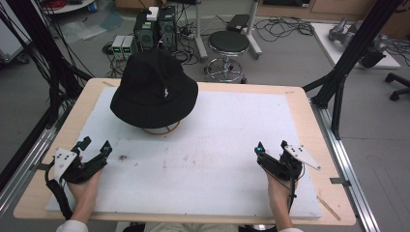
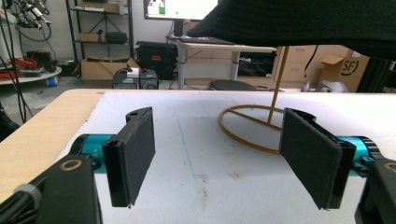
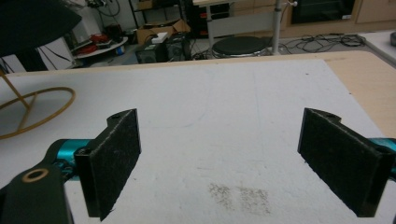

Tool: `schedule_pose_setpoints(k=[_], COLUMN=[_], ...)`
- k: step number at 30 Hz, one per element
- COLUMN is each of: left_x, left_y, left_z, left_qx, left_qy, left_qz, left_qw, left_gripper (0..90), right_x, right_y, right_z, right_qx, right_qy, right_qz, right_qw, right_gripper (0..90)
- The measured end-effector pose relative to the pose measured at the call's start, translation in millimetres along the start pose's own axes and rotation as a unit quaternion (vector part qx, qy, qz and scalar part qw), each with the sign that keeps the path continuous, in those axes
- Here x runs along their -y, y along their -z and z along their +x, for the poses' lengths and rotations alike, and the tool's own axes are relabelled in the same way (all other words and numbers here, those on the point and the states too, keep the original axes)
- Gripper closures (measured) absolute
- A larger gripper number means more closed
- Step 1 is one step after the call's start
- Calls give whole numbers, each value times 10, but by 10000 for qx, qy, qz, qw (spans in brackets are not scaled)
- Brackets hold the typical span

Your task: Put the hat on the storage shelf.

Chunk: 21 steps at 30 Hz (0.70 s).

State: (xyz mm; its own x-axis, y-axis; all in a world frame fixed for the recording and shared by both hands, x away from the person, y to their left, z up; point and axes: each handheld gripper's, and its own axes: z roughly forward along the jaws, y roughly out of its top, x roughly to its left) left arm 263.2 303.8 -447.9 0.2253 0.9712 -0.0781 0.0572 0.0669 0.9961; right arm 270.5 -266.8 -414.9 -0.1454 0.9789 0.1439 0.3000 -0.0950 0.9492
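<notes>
Nothing is in hand yet: your left hand-held gripper [image 1: 94,148] rests low on the white mat [image 1: 217,159] that covers the counter [image 1: 43,159], jaws spread wide and empty, and your right hand-held gripper [image 1: 270,147] sits the same way on the opposite side, wide open with nothing between its pads. The black bucket hat [image 1: 154,89] is ahead of both, closer to your left hand-held gripper and well apart from the right one, perched on a thin gold wire stand [image 1: 162,129] whose ring base lies flat on the mat. In the left gripper view the ring [image 2: 243,130] lies just beyond the right-hand pad, the upright rod [image 2: 278,84] rises from it, and the hat's brim [image 2: 299,23] hangs overhead across the upper right. In the right gripper view the ring [image 3: 37,109] lies off to the far left, with a corner of the brim [image 3: 32,21] above it. So I judge the work to be at its start: the hat is still on its stand, untouched, and reaching, gripping and lifting all remain. As for how it sits, the crown faces up and the brim opens downward, tilted a little so that the near edge droops toward you. The hat is roundish, so no long axis stands out; the stand's rod leans slightly from upright.
</notes>
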Motion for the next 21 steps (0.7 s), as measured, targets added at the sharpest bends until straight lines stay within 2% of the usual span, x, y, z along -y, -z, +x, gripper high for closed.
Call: schedule_pose_setpoints(k=[8, 21], left_x=[5, 8], left_y=[12, 21], left_z=[7, 9], left_qx=[22, 33], left_qy=[29, 61], left_qz=[11, 21], left_qw=[10000, 10000], left_gripper=[271, 271], right_x=[26, 34], right_y=[-17, -14], right_z=[-46, -65], right_qx=[212, 223], right_qy=[-33, -75], right_qz=[-161, -183], right_qw=[9996, 9996], right_gripper=[124, 124])
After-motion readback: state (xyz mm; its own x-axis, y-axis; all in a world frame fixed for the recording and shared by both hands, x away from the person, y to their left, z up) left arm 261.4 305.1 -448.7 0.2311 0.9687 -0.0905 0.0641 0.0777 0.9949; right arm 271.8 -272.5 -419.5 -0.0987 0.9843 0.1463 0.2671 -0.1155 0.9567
